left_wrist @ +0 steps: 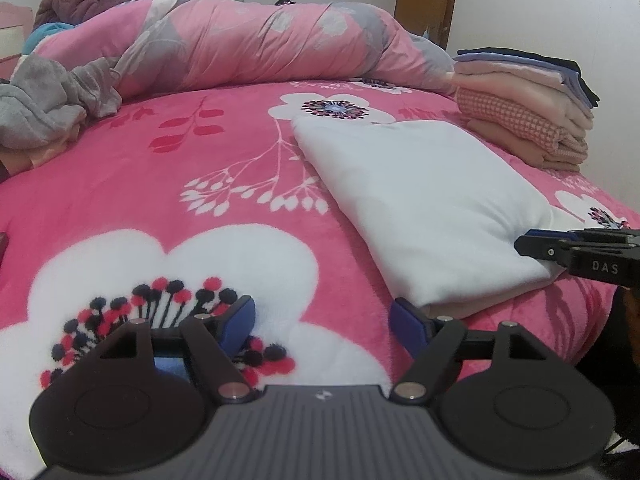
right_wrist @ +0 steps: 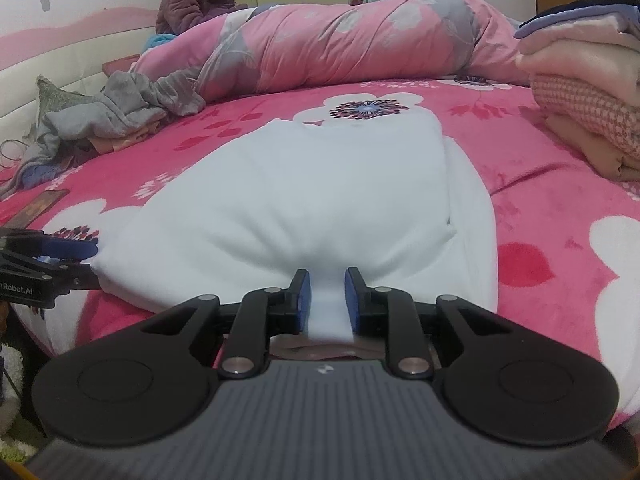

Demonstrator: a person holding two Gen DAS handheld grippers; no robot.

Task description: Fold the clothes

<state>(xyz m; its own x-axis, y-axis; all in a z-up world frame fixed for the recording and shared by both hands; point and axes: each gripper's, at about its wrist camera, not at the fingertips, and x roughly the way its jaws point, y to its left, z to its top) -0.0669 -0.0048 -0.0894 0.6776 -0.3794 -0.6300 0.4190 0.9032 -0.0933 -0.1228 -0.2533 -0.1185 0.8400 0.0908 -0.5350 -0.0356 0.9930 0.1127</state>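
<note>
A white folded garment (left_wrist: 424, 208) (right_wrist: 304, 192) lies on the pink flowered blanket (left_wrist: 224, 168) (right_wrist: 540, 208). My right gripper (right_wrist: 326, 300) is shut on a pinch of the garment's near edge, with white cloth bunched between its blue pads. In the left wrist view it enters from the right edge (left_wrist: 528, 246), at the garment's near right side. My left gripper (left_wrist: 324, 320) stands open just above the blanket. Its right finger (left_wrist: 408, 326) is next to the garment's near corner, and nothing is pressed between the pads. The right wrist view shows the left gripper (right_wrist: 86, 262) at the garment's left corner.
A stack of folded clothes (left_wrist: 532, 112) (right_wrist: 592, 100) stands at the right of the bed. A rolled pink quilt (left_wrist: 260, 40) (right_wrist: 340, 44) lies across the back. Crumpled grey clothes (left_wrist: 52, 104) (right_wrist: 120, 108) lie at the left. A person in a purple jacket (right_wrist: 192, 0) sits behind. A dark flat object (right_wrist: 40, 206) lies near the left edge.
</note>
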